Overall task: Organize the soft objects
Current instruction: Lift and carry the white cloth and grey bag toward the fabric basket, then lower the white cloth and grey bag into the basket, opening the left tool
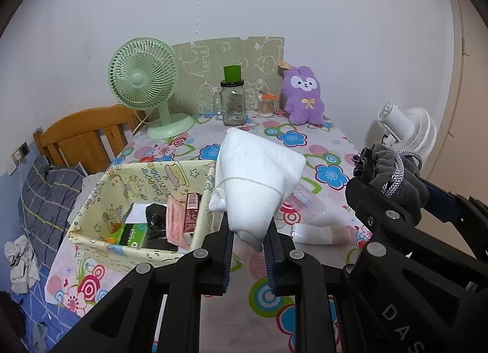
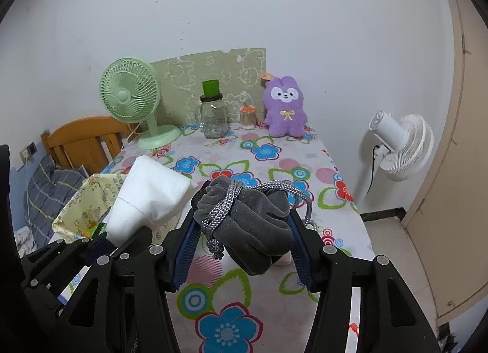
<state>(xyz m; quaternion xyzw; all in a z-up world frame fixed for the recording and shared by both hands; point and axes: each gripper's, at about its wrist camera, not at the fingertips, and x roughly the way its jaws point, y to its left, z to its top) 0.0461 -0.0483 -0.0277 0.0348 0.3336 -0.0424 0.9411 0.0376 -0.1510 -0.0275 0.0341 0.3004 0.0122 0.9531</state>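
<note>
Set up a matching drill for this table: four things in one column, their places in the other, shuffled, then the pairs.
Things:
1. white cloth bundle
2. grey drawstring pouch
3. purple plush
4. green fan

Places:
A. far edge of the table, right of the glass jar
B. in the left tool
C. far left corner of the table
D. in the right tool

Pairs: 1-B, 2-D, 3-A, 4-C

Two fans (green fan [image 2: 129, 95], white fan [image 2: 402, 147]), two tied bundles (white bundle [image 1: 259, 182], grey bundle [image 2: 253, 218]), one plush [image 2: 285, 107], perhaps two jars (glass jar [image 2: 213, 115], small jar [image 2: 247, 116]).
</note>
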